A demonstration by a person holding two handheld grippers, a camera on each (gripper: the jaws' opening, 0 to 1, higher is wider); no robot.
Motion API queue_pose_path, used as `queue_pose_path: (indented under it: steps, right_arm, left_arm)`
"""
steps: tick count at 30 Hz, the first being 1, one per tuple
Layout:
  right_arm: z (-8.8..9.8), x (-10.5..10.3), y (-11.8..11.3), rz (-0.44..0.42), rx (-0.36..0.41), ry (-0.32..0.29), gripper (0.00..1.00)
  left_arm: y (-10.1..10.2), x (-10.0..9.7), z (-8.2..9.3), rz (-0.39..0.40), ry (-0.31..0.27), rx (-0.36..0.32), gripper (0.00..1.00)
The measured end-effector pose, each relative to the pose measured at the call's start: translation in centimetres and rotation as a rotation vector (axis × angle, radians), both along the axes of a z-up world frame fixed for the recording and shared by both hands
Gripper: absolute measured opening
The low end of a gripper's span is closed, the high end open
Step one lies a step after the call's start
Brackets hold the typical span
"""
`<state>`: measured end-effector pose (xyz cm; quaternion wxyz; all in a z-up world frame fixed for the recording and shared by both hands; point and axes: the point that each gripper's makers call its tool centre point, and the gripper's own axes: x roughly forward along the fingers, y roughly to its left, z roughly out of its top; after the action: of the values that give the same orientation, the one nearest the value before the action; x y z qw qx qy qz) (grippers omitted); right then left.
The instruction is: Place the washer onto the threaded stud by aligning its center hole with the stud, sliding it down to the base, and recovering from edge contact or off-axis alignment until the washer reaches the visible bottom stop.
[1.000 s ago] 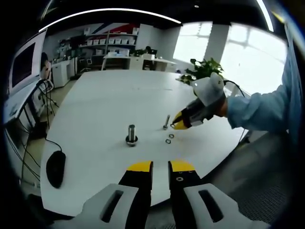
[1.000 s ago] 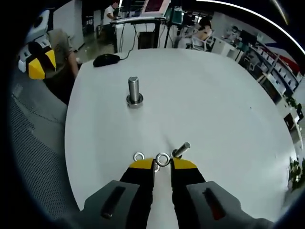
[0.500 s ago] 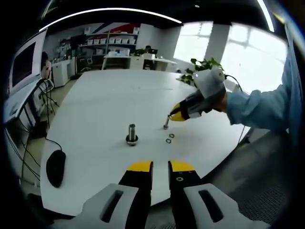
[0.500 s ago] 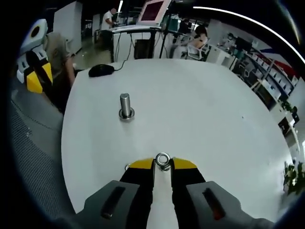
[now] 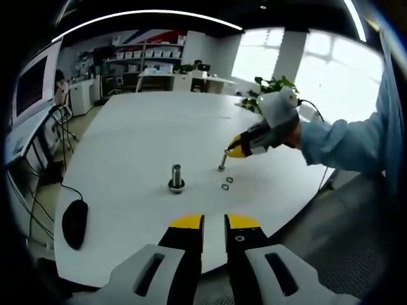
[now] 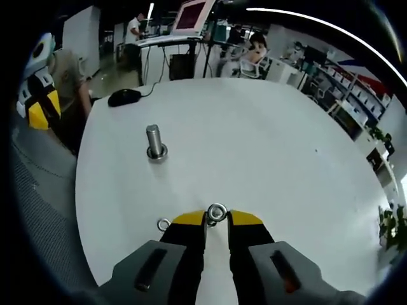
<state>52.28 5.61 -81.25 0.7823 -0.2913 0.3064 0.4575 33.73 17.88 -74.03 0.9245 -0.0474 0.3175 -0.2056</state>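
Your right gripper (image 6: 217, 219) has its jaws pinched on the washer (image 6: 217, 211), gripped by the lower rim so the ring stands up past the yellow tips with its center hole clear; that hold leaves the hole free to thread over the stud. The washer is up off the white table (image 6: 267, 146), well apart from the threaded stud (image 6: 154, 142), which stands upright on its base toward the left of the right gripper view. In the left gripper view the stud (image 5: 175, 177) sits mid-table, and your right gripper (image 5: 234, 151) hangs near a small bolt (image 5: 221, 162) and loose washers (image 5: 226, 183) lying beside it. One spare washer (image 6: 164, 223) lies flat just left of your right jaws. Your left gripper (image 5: 213, 223) holds nothing, jaws slightly parted, parked back at the table edge, out of the way. Judged next: carry over, level the ring above the stud top.
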Motion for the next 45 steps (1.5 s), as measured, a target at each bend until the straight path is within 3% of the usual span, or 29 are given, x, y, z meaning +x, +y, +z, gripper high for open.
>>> queue_pose_path:
  steps: [18,45]
  right_arm:
    - [-0.6,0.1,-0.1,-0.012,-0.009,0.017,0.15]
    - [0.6,0.1,-0.2,-0.012,0.004,0.006,0.14]
  left_arm:
    - [0.0,0.0,0.0,0.003,0.001,0.001,0.10]
    - [0.0,0.1,0.0,0.001,-0.001,0.007,0.10]
